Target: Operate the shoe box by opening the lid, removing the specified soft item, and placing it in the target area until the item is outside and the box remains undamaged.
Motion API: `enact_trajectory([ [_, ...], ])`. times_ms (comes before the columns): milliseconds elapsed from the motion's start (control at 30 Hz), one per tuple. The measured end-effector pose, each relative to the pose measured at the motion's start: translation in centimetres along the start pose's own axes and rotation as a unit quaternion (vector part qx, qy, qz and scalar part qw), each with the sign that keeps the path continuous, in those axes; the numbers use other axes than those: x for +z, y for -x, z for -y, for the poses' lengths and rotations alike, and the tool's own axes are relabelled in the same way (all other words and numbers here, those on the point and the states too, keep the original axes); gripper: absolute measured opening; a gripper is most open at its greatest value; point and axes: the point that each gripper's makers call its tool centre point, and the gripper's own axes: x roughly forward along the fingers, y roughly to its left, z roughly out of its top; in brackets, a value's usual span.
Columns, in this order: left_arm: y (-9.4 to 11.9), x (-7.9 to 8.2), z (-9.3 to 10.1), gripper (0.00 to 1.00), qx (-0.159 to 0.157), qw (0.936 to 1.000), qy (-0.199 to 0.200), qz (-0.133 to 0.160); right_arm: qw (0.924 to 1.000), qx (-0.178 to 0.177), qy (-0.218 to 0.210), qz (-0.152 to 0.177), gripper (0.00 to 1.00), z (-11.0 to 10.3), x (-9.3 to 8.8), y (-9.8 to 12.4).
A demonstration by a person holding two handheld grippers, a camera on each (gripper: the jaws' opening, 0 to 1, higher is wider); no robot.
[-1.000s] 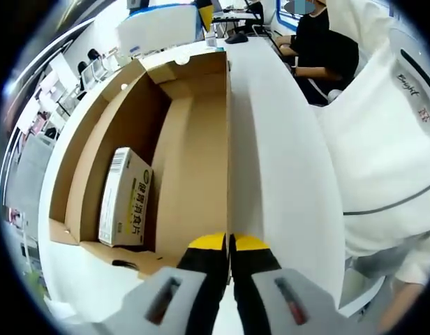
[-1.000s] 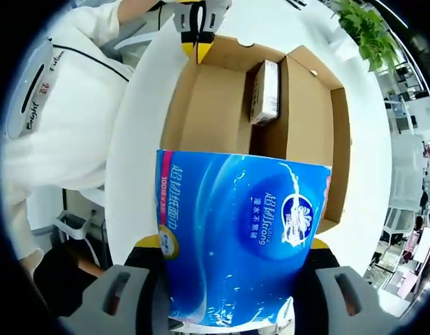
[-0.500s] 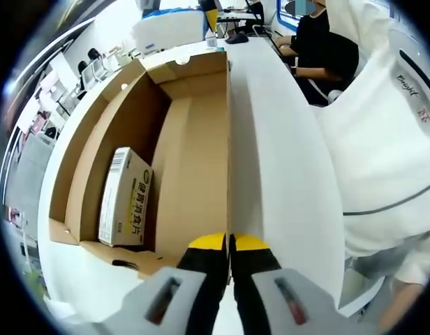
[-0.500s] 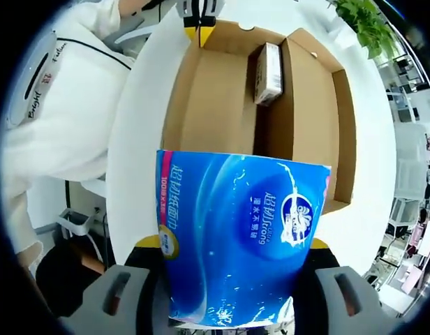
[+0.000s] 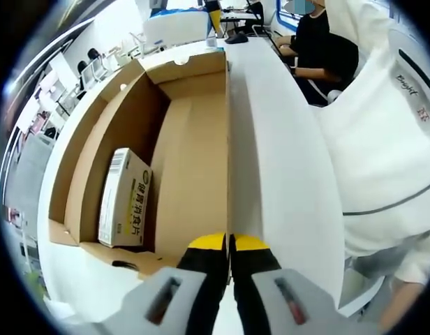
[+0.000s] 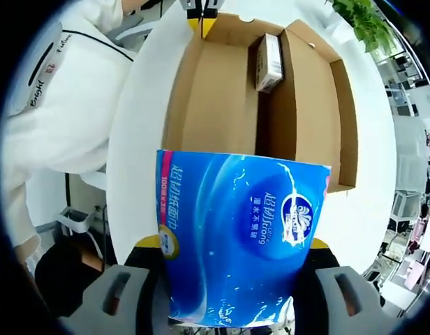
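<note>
Open-plan office or lab workspace. White curved table (image 5: 278, 160) in foreground. Behind it, more white desks, person in black top (image 5: 320, 42) seated at one, dark computer mouse (image 5: 236, 38) and other desk clutter nearby. Row of office chairs (image 5: 96, 66) along far left. Green potted plant (image 6: 365, 24) at edge of right gripper view. Further white furniture and shelving at that view's right side, blurred. Bright, even indoor lighting.

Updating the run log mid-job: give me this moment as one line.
left gripper: shut on lid edge | right gripper: shut on blue tissue pack, above box | small carton inside box
</note>
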Motion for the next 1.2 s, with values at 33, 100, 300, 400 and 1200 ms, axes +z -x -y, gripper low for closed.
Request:
enact_trajectory([
  [33, 0.0, 0.0, 0.0, 0.01, 0.0, 1.0, 0.0, 0.0, 1.0, 0.001, -0.001, -0.001, 0.69, -0.1, -0.1, 0.0],
  [100, 0.0, 0.0, 0.0, 0.01, -0.001, 1.0, -0.001, 0.001, 1.0, 0.002, -0.001, -0.002, 0.69, -0.2, -0.4, -0.1],
  [300, 0.0, 0.0, 0.0, 0.01, -0.001, 1.0, 0.0, 0.001, 0.9999, 0.005, -0.008, -0.003, 0.69, -0.5, -1.1, -0.3],
  [400, 0.0, 0.0, 0.0, 0.01, -0.001, 1.0, 0.0, 0.0, 0.9999, 0.006, -0.011, -0.005, 0.69, -0.6, -1.4, -0.3],
  [1200, 0.1, 0.0, 0.0, 0.01, -0.001, 1.0, 0.0, 0.002, 0.9991, 0.032, -0.024, -0.011, 0.7, -1.9, -3.3, -3.9],
])
